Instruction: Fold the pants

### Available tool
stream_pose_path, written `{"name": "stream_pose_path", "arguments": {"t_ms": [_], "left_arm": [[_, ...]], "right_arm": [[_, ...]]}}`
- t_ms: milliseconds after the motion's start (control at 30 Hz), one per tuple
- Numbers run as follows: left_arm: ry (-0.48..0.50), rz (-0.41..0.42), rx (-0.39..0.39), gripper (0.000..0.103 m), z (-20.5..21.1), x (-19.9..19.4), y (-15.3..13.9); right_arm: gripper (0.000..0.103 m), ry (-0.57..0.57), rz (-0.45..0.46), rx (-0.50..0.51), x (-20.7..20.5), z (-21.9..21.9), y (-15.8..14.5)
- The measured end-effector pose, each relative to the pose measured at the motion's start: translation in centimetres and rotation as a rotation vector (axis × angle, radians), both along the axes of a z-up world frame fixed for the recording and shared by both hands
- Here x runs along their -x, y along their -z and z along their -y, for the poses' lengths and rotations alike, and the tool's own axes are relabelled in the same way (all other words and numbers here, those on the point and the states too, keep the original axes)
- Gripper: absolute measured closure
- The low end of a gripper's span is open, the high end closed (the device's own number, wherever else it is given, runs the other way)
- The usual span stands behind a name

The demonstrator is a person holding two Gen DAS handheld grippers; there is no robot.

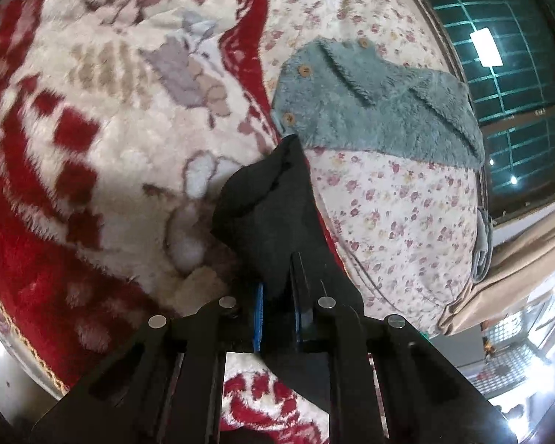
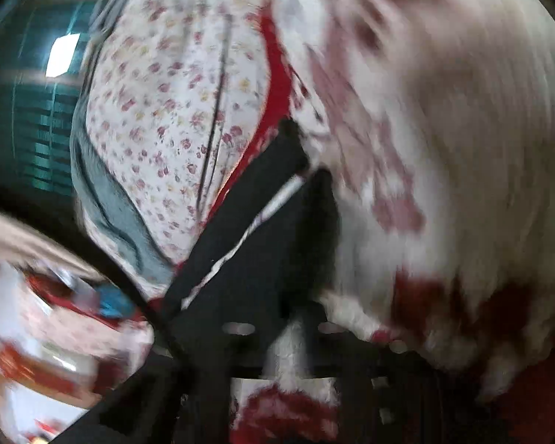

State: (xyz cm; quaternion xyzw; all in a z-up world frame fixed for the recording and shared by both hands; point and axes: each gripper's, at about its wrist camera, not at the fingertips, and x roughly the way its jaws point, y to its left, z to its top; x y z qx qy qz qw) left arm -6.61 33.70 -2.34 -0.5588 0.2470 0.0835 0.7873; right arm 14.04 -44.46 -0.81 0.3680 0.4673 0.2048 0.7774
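The pants are dark, almost black cloth. In the left wrist view a bunched end of the pants (image 1: 273,199) rises from between the fingers, and my left gripper (image 1: 279,296) is shut on it, lifted above the blanket. In the blurred right wrist view the pants (image 2: 262,229) stretch up and away with a white side stripe (image 2: 240,236). My right gripper (image 2: 285,318) seems buried in the dark cloth; its fingers are hidden by cloth and motion blur.
A red and cream fluffy blanket (image 1: 92,129) covers the bed. A floral sheet (image 1: 399,214) lies beside it with a folded teal fleece garment (image 1: 381,111) on top. A dark window with a grille (image 1: 507,59) is behind. A beige curtain (image 1: 518,259) hangs on the right.
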Motion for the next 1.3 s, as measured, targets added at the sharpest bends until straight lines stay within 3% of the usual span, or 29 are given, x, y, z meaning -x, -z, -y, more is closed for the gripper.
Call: {"name": "stream_pose_path", "arguments": {"t_ms": [67, 133, 300, 467, 567, 667, 733, 800, 867, 967, 1067, 1133, 1300], "left_arm": [[0.001, -0.002, -0.004, 0.093, 0.1, 0.5, -0.2], [0.002, 0.002, 0.001, 0.093, 0.3, 1.1, -0.5], [-0.017, -0.012, -0.008, 0.093, 0.6, 2.3, -0.2], [-0.042, -0.062, 0.018, 0.094, -0.6, 2.5, 1.9], [-0.044, -0.071, 0.034, 0.092, -0.8, 2.6, 3.1], [-0.067, -0.066, 0.067, 0.076, -1.0, 3.1, 4.1], [-0.065, -0.045, 0.063, 0.076, -0.9, 3.2, 4.6], [-0.050, -0.035, 0.007, 0.076, -0.6, 3.1, 4.5], [-0.030, -0.045, -0.066, 0.076, -0.1, 2.9, 4.0], [-0.016, -0.072, -0.121, 0.075, 0.4, 2.6, 3.6], [-0.008, -0.099, -0.152, 0.075, 0.6, 2.3, 3.4], [-0.003, -0.119, -0.205, 0.075, 1.1, 2.1, 3.1], [-0.024, -0.133, -0.267, 0.074, 1.7, 1.9, 2.9]], "right_arm": [[0.099, -0.006, 0.084, 0.043, 0.3, 0.0, -2.2], [0.099, -0.025, 0.104, 0.088, 0.0, 0.1, -3.5], [0.099, -0.077, -0.099, 0.235, -1.3, -0.2, 0.4], [0.099, -0.020, -0.136, 0.203, -0.2, 0.1, 1.7], [0.090, 0.011, -0.168, 0.207, 0.3, 0.6, 1.0], [0.087, 0.103, -0.114, 0.335, 1.7, 0.9, -2.0], [0.085, 0.210, -0.015, 0.387, 3.2, 0.9, -4.8], [0.076, 0.251, 0.079, 0.349, 4.6, -0.1, -6.8], [0.067, 0.200, 0.165, 0.275, 5.2, -2.5, -7.9], [0.063, -0.008, 0.256, 0.178, 5.0, -7.8, -6.9], [0.064, -0.094, 0.206, 0.254, 4.9, -10.8, -5.1], [0.064, -0.113, 0.244, 0.206, 4.8, -10.6, -5.3], [0.064, -0.037, 0.137, 0.075, 3.5, -7.9, -3.0]]}}
